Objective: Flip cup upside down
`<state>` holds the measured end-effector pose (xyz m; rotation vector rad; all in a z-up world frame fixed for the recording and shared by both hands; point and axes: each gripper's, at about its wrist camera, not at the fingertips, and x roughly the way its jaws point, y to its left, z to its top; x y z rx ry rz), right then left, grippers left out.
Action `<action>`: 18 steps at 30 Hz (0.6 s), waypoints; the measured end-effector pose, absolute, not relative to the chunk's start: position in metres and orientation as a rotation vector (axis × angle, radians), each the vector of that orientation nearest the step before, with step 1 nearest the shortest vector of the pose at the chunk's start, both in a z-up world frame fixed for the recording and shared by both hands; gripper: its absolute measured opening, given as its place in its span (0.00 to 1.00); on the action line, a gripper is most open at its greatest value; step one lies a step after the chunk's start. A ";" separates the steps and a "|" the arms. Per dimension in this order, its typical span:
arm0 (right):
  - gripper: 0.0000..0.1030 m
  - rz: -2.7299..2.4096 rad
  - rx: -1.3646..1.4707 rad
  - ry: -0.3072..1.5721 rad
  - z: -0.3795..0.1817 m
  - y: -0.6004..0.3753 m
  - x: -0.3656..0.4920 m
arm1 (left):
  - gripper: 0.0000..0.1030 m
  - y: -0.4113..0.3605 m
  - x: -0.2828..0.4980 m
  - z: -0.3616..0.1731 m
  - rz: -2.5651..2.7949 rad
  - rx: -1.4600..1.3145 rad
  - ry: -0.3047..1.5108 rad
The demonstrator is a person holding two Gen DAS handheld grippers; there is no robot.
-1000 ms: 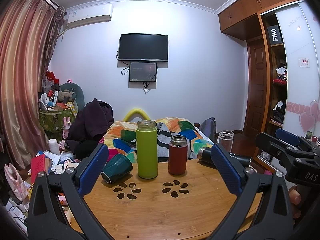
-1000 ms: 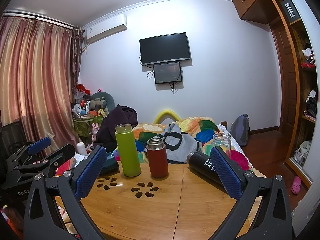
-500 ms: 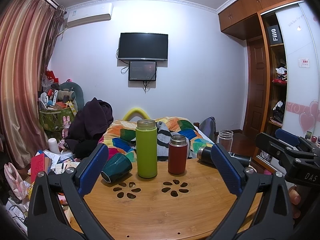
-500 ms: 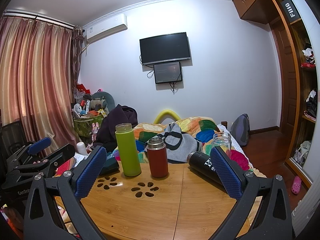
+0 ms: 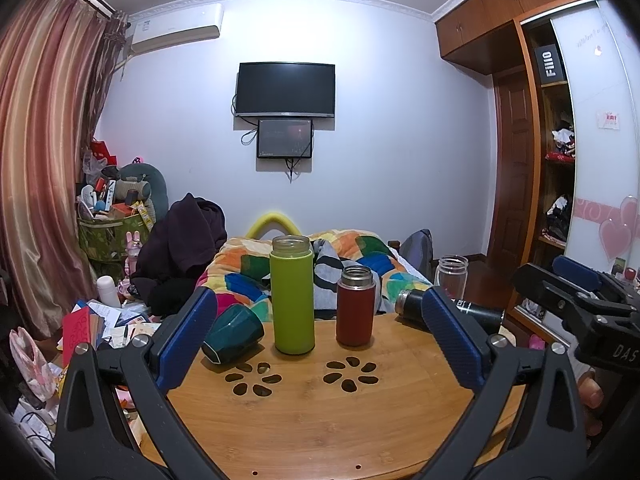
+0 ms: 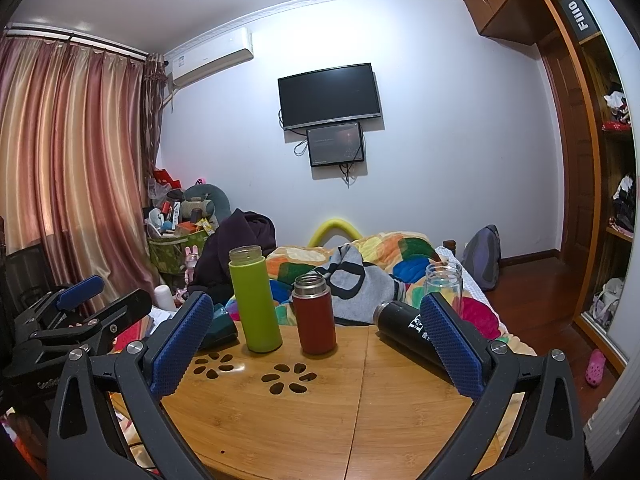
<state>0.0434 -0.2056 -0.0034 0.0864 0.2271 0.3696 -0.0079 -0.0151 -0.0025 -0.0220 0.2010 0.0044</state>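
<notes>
A dark teal cup (image 5: pixel 232 333) lies on its side at the left of the round wooden table (image 5: pixel 320 420), mouth toward me; in the right wrist view only its edge (image 6: pixel 222 326) shows behind a finger. My left gripper (image 5: pixel 318 342) is open and empty, held back over the table's near side, with the cup just right of its left finger. My right gripper (image 6: pixel 316 346) is open and empty, also held back over the table. Each gripper shows in the other's view, the right one (image 5: pixel 580 304) and the left one (image 6: pixel 76 312).
A tall green bottle (image 5: pixel 292 300), a short red flask (image 5: pixel 355 306), a black flask lying on its side (image 5: pixel 448 310) and a clear glass jar (image 5: pixel 451 276) share the table. A bed with a colourful quilt (image 5: pixel 360 256) stands behind. Clutter covers the floor (image 5: pixel 92 320) at left.
</notes>
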 end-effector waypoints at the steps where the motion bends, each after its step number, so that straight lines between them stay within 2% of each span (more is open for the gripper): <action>1: 1.00 0.370 0.089 0.229 -0.004 -0.207 0.044 | 1.00 -0.015 -0.004 -0.004 -0.003 -0.014 0.205; 5: 1.00 0.364 0.098 0.244 -0.009 -0.212 0.047 | 1.00 -0.010 0.030 -0.013 -0.025 0.037 0.253; 8: 1.00 0.354 0.118 0.258 -0.013 -0.222 0.052 | 1.00 0.000 0.080 -0.027 -0.019 0.046 0.365; 13: 1.00 0.328 0.146 0.288 -0.022 -0.237 0.060 | 1.00 0.021 0.163 -0.051 0.004 0.009 0.513; 18: 1.00 0.304 0.176 0.337 -0.036 -0.253 0.074 | 1.00 0.032 0.210 -0.067 0.001 -0.046 0.591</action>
